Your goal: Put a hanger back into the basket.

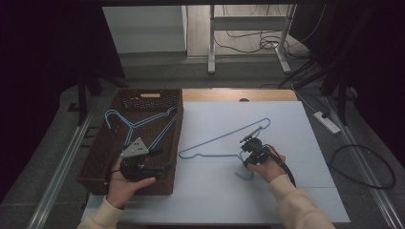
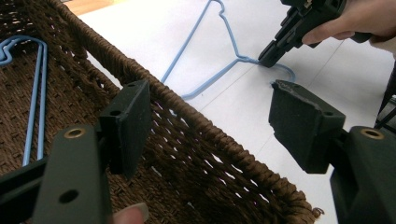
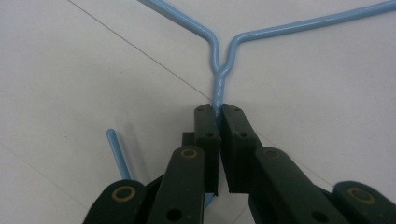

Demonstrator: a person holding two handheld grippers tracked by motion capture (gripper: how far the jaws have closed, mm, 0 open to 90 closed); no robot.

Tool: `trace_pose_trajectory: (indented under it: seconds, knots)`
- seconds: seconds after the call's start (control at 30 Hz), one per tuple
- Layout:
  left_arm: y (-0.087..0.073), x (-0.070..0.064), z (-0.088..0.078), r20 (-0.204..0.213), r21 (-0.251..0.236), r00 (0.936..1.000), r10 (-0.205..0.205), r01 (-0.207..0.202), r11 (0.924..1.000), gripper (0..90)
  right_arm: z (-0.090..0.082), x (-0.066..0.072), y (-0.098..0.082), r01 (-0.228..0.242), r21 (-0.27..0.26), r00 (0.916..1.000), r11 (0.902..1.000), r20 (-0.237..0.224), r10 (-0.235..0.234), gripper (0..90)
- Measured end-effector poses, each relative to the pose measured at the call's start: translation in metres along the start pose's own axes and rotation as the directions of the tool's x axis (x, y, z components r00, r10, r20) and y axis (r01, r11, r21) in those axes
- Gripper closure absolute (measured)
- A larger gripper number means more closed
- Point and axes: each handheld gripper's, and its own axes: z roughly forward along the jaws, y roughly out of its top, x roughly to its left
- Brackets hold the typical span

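A blue wire hanger (image 1: 224, 137) lies flat on the white sheet (image 1: 296, 143). My right gripper (image 1: 246, 155) is shut on its twisted neck just below the fork (image 3: 217, 56); in the right gripper view the jaws (image 3: 218, 109) pinch the wire, and the hook's end (image 3: 116, 149) curls out at the left. The left gripper view shows that gripper (image 2: 268, 58) tip-down on the hanger (image 2: 191, 35). My left gripper (image 1: 162, 167) hovers open over the near right part of the brown wicker basket (image 1: 143, 95), with nothing between its jaws (image 2: 210, 100). A second blue hanger (image 1: 143, 123) lies inside the basket (image 2: 187, 112).
The basket stands at the sheet's left edge, its right wall between my two grippers. A strip of bare wooden table (image 1: 239, 94) shows behind the sheet. On the floor to the right lie a power strip (image 1: 327, 121) and black cables (image 1: 363, 164).
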Motion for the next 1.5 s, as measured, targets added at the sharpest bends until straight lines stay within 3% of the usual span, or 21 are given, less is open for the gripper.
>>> trace_pose_trajectory:
  seconds: [0.27, 0.73, 1.5]
  knots:
    - [0.001, -0.002, 0.002, 0.000, 0.004, 1.0000, 0.007, -0.007, 1.0000, 30.6, -0.009, -0.005, -0.005, 0.011, -0.012, 0.9996, 0.9999, -0.026, -0.011, 86.5]
    - [0.010, -0.013, 0.011, 0.019, 0.014, 0.9995, 0.026, -0.026, 0.9996, 30.7, -0.032, -0.012, -0.011, 0.040, -0.035, 0.9988, 0.9986, -0.028, -0.041, 86.6]
    - [0.032, -0.044, 0.054, 0.051, 0.095, 0.9951, 0.085, -0.089, 0.9915, 29.5, -0.045, -0.009, -0.010, 0.068, -0.042, 0.9974, 0.9968, -0.020, -0.069, 86.6]
